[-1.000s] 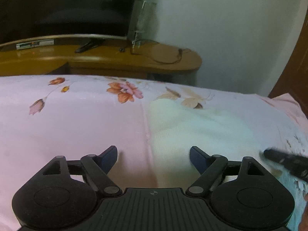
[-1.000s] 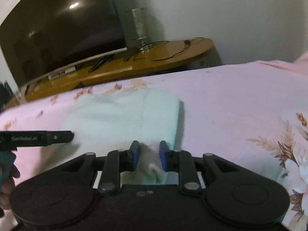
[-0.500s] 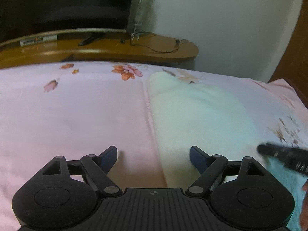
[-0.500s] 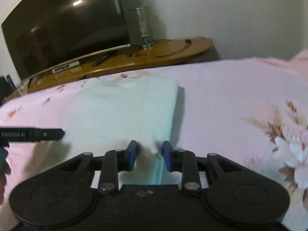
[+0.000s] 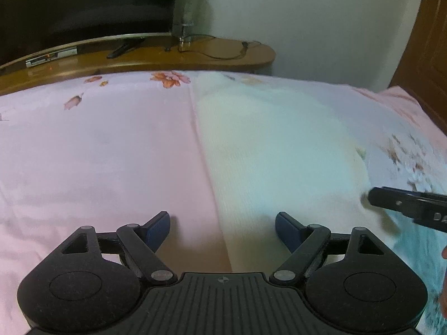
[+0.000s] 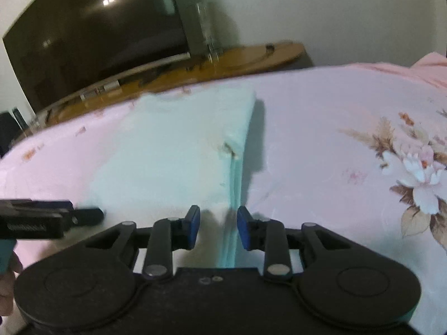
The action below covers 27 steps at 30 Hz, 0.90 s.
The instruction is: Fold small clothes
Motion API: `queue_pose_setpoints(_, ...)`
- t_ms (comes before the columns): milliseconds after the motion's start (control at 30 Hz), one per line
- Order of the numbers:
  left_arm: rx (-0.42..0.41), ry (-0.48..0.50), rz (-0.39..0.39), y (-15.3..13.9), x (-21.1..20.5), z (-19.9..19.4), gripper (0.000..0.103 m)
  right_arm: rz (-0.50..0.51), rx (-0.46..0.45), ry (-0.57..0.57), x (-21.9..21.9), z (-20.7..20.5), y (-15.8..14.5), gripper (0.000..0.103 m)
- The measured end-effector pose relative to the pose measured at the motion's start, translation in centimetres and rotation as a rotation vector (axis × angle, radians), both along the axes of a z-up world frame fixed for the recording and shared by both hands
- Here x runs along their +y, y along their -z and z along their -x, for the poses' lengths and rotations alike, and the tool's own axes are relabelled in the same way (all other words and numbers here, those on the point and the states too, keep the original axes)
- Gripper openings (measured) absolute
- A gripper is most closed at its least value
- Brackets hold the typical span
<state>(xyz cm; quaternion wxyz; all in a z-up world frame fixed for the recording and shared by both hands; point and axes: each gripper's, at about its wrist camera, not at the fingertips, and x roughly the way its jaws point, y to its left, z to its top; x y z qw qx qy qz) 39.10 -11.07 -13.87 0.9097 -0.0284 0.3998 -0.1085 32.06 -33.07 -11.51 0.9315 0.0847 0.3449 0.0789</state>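
Observation:
A pale mint-white folded garment (image 5: 273, 150) lies flat on the pink floral bedsheet (image 5: 97, 153). My left gripper (image 5: 222, 229) is wide open and empty, its jaws straddling the garment's left edge at the near end. My right gripper (image 6: 218, 230) is open by a moderate gap over the garment's (image 6: 173, 150) near right edge, where stacked layers show; nothing is clamped between the pads. Each gripper shows in the other's view: the right one at the left wrist view's right edge (image 5: 402, 206), the left one at the right wrist view's left edge (image 6: 50, 217).
A wooden TV stand (image 5: 156, 55) with a dark television (image 6: 95, 42), a remote and cables runs behind the bed's far edge. A clear cylinder (image 5: 185, 19) stands on it. A wooden door (image 5: 421, 53) is at the right. A pink pillow (image 6: 430, 67) lies far right.
Both grippers have pulled back and risen, so more of the garment shows. The right gripper's jaws have opened wider, letting go of the garment's edge. The left gripper has stayed open.

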Motion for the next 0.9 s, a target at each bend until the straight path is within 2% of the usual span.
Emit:
queue_pose_setpoints(100, -0.004, 0.002, -0.002, -0.4, 0.3, -1.0, 0.082, -0.072, -0.008, 0.016, -1.6, -0.5, -0.6, 0.038)
queue_pose_setpoints(133, -0.011, 0.008, -0.007, -0.5, 0.3, -1.4, 0.082, -0.087, -0.011, 0.029, -2.1, -0.9, -0.7, 0.047)
queue_pose_setpoints(200, -0.025, 0.022, 0.000, -0.9, 0.4, -2.4, 0.082, -0.088, -0.014, 0.050, -2.7, -1.5, -0.9, 0.053)
queue_pose_setpoints(233, -0.025, 0.026, 0.024, -1.1, 0.6, -3.1, 0.082, -0.094, -0.013, 0.052, -3.1, -1.8, -1.1, 0.056)
queue_pose_setpoints(267, -0.003, 0.032, 0.099, -1.0, 1.3, -4.1, 0.082, -0.114, -0.008, 0.050, -3.4, -2.5, -1.0, 0.061)
queue_pose_setpoints(333, 0.060, 0.032, 0.229, -0.6, 2.4, -5.8, 0.082, -0.222, 0.017, 0.054, -4.6, -3.7, -0.6, 0.066)
queue_pose_setpoints(467, 0.190, 0.068, 0.414, 1.0, 3.6, -8.4, 0.082, -0.401, 0.048, 0.074, -7.5, -5.4, 0.8, 0.066)
queue_pose_setpoints(500, 0.208, 0.067, 0.436, 1.4, 3.8, -8.6, 0.082, -0.424, 0.065, 0.071, -7.8, -5.8, 1.2, 0.067)
queue_pose_setpoints(667, 0.210, 0.058, 0.492, 2.6, 4.4, -8.7, 0.082, -0.472, 0.144, -0.007, -8.0, -7.4, 3.0, 0.065)
queue_pose_setpoints(767, 0.215, 0.045, 0.523, 2.8, 4.7, -9.2, 0.082, -0.466, 0.152, -0.016, -7.6, -7.8, 3.5, 0.065)
queue_pose_setpoints(900, 0.207, 0.063, 0.504, 2.9, 4.0, -9.9, 0.082, -0.503, 0.154, -0.026, -7.2, -8.1, 3.7, 0.070)
